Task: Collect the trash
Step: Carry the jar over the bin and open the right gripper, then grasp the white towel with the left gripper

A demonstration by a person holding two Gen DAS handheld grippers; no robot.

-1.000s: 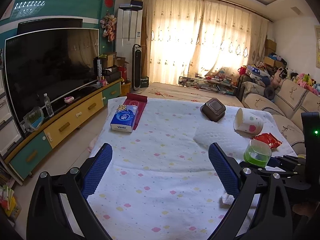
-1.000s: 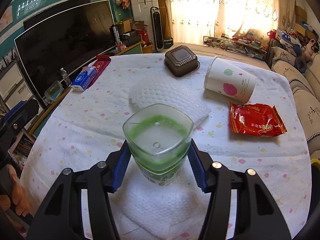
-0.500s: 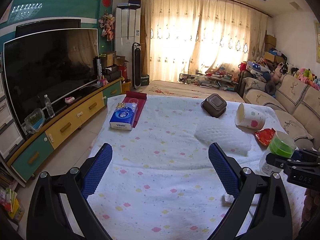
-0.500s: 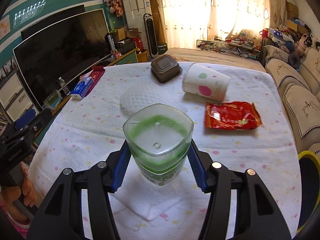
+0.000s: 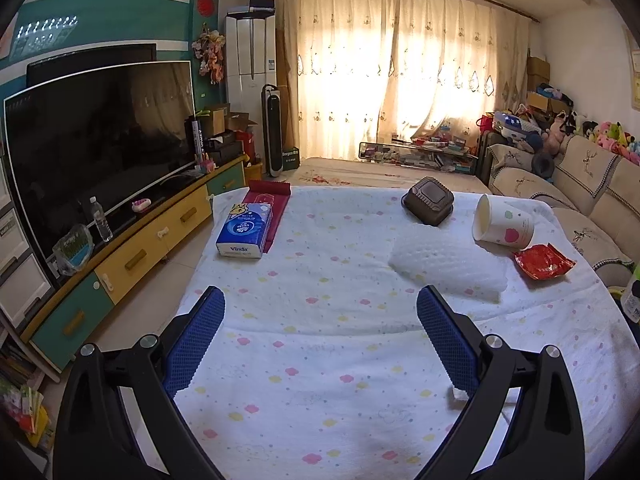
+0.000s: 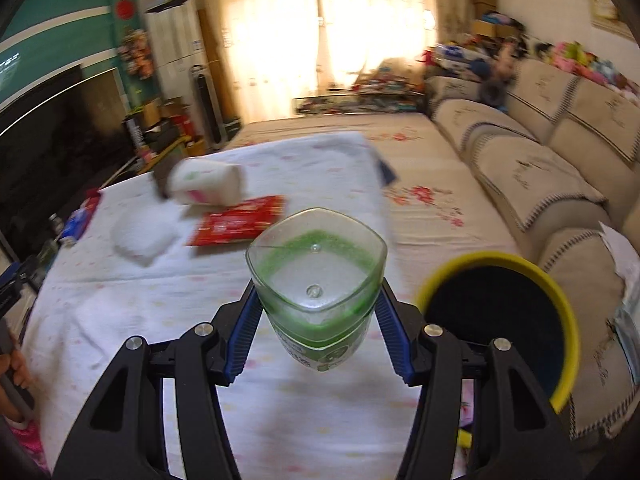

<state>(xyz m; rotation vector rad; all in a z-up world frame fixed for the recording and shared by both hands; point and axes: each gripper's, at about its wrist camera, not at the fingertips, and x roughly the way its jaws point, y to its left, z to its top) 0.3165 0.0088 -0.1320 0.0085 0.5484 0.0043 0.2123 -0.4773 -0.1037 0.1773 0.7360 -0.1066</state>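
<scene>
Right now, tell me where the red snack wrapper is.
Left wrist view: the red snack wrapper lies on the table's right side, just beside the tipped paper cup.

Backlit curtains (right view motion-blurred)

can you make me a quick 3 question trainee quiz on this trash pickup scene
1. True or false: the right gripper is shut on the green-rimmed plastic cup.
2. Which item lies on its side on the tablecloth? A) tissue pack B) paper cup C) brown box
3. Fill in: in the right wrist view, the open container just right of the held cup is a bin with a ____ rim.

Key
1. True; the blue pads press both sides of the cup.
2. B; its open mouth faces sideways, next to the red wrapper.
3. Yellow.
</scene>
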